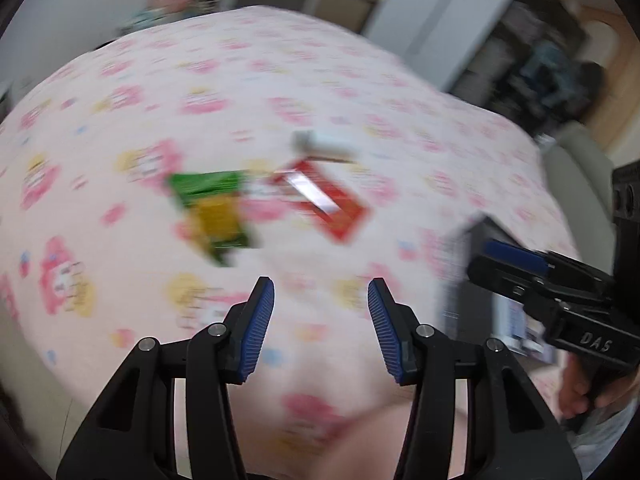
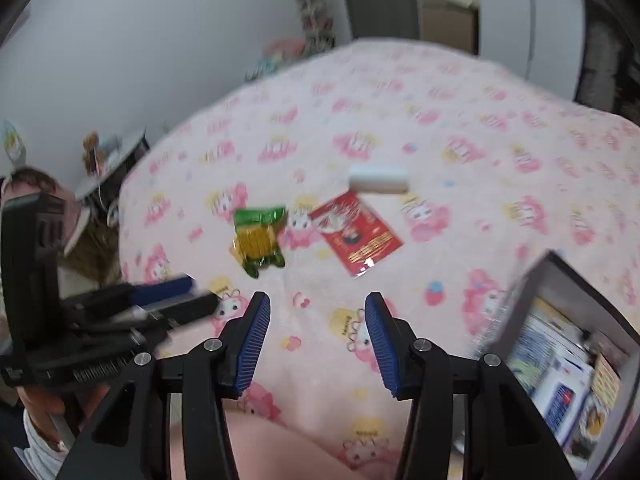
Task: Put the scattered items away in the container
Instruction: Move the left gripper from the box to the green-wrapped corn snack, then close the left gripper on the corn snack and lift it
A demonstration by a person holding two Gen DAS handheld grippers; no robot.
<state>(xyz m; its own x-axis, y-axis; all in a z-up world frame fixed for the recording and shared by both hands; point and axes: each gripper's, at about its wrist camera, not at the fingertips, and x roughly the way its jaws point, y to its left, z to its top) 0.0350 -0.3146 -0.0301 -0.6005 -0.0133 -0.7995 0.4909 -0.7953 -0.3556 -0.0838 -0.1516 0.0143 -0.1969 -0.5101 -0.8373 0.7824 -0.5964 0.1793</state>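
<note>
Both grippers empty, jaws apart: my left gripper [image 1: 321,328] and my right gripper [image 2: 317,340] hover above the bed, neither touching anything. Left wrist view is badly smeared; right wrist view is sharper.

Three loose items lie out ahead on the pink patterned blanket [image 2: 460,120], close together but apart from each other. Nearest is a green and yellow snack packet [image 2: 258,240], crinkly and puffed. Just to its right lies a flat red packet [image 2: 356,234] with gold print, glossy. Beyond that, a small white block [image 2: 378,178]; cannot tell what it is made of.

Handling, my guess: all three are light. The snack packet should be soft and slippery, likely to crush, so pinch it at a sealed end, not the belly. The red packet lies flat against soft fabric, hard to get a finger under; take it by the raised near corner. The white block looks firmest, so grip it across its short sides.

Container [image 2: 568,344] sits low on my right at the bed's edge, dark-walled, already holding printed packets. It shows in the left view too [image 1: 480,288], behind my right gripper [image 1: 520,264].
</note>
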